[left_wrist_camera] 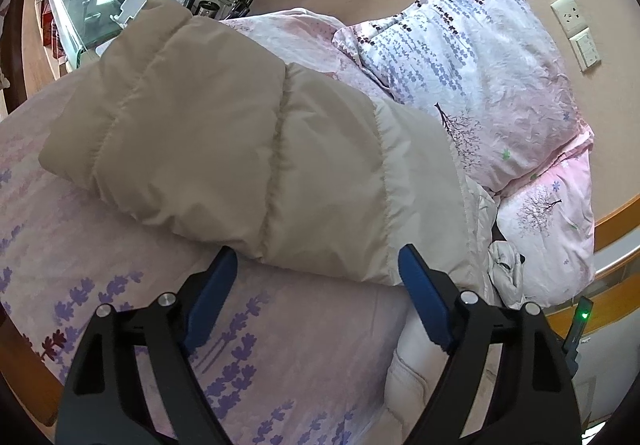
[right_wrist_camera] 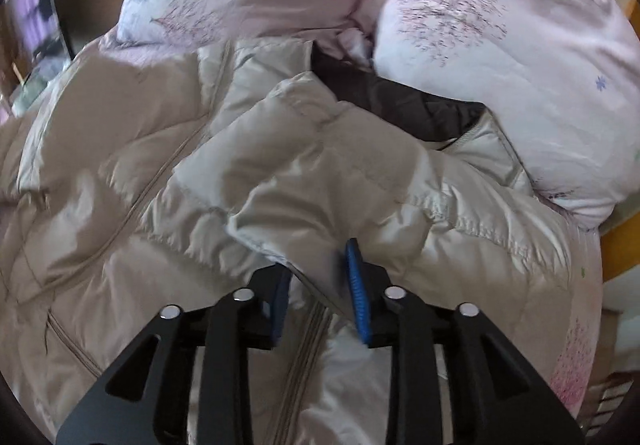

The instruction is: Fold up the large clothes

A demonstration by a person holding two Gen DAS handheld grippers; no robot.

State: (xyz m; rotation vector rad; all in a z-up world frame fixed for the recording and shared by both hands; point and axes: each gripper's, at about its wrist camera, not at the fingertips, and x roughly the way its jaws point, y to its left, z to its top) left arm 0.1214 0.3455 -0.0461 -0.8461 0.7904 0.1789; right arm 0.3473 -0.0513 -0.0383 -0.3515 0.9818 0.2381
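Item: beige puffer jacket (left_wrist_camera: 224, 133), lying on my bed, both grippers over it.

Hidden or unclear: the right wrist view was smeared with blur; the jacket's far end was tucked out of sight under the floral pillow (left_wrist_camera: 480, 57) and quilt (right_wrist_camera: 500, 57), and only a strip of its dark lining (right_wrist_camera: 400, 97) showed. My left gripper (left_wrist_camera: 316, 265) stood spread wide, blue pads at the jacket's near edge above the lavender-print sheet (left_wrist_camera: 120, 265), gripping nothing. My right gripper (right_wrist_camera: 320, 265) was partly parted, a fold of the jacket's edge between its pads; whether they pressed it, I could not tell.
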